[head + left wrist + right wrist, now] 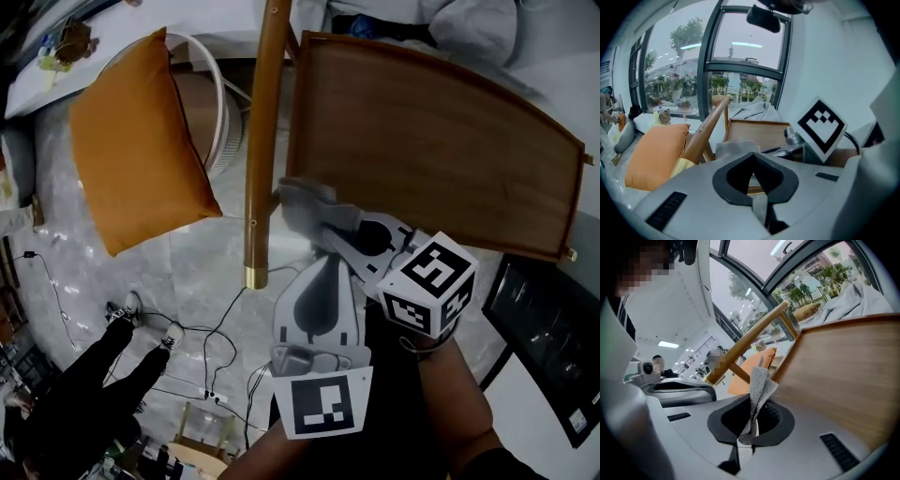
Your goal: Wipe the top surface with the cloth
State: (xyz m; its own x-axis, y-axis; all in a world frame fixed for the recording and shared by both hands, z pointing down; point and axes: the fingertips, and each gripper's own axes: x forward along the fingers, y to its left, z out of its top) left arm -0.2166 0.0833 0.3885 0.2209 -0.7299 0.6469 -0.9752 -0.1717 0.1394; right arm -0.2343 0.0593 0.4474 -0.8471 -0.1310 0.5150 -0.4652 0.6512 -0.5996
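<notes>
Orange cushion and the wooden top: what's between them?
A wooden pole with a brassy tip runs between orange cushion and wooden top, in the head view.

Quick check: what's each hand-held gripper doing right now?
Left hand-held gripper: shut, nothing between its jaws.
Right hand-held gripper: shut on the grey cloth.

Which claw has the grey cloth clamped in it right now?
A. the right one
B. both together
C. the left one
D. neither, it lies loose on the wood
A: the right gripper view shows the grey cloth pinched in the right claw, while the left claw holds nothing.
</notes>
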